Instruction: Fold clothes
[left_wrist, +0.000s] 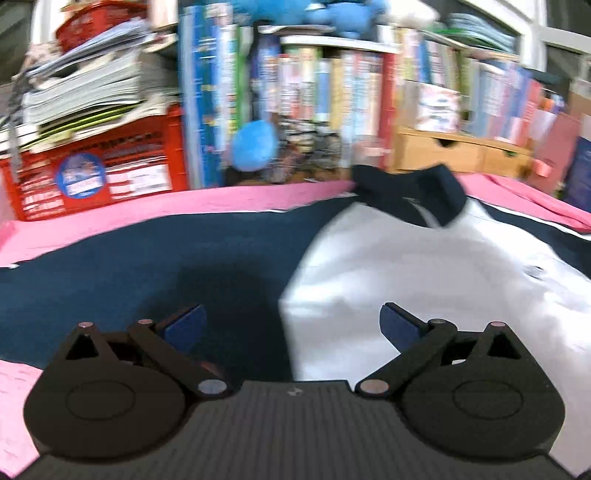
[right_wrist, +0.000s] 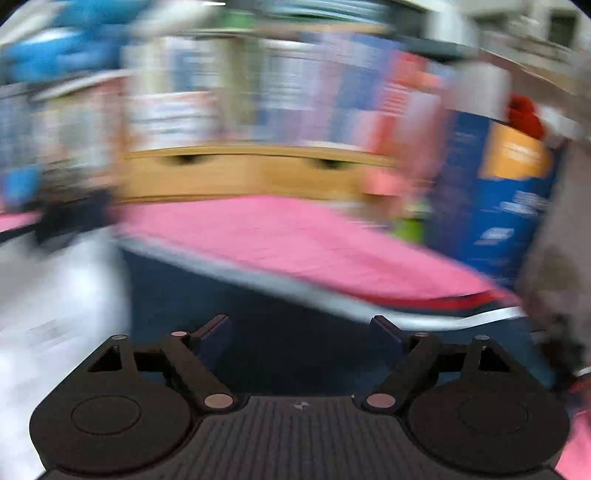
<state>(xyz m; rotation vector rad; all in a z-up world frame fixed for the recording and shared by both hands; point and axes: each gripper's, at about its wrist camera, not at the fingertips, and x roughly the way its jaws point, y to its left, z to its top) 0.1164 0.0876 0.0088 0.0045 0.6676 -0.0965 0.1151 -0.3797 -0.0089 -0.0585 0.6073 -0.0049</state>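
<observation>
Now the big pink cloth-covered table (left_wrist: 258, 201) holds a navy blue and white polo shirt (left_wrist: 406, 280), spread out flat with its dark collar (left_wrist: 410, 195) at the far side, near the shelves of colourful books (left_wrist: 332, 81). It looks soft, light and floppy, so it would likely bend and sag wherever it is lifted, and the smooth cloth could slip out of a weak pinch. One navy sleeve (left_wrist: 122, 266) spreads out to the left in the left wrist view, and another navy part with a pale edge (right_wrist: 295, 291) shows in the very blurry right wrist view. Good places to grab seem to be the sleeve edges or the shoulder corners, where the cloth is doubled and thicker. Both tools hang just above the shirt, not touching it. The left gripper (left_wrist: 291, 325) has its blue pads spread wide with nothing between them. The right gripper (right_wrist: 299, 332) is also spread apart and holds nothing.
</observation>
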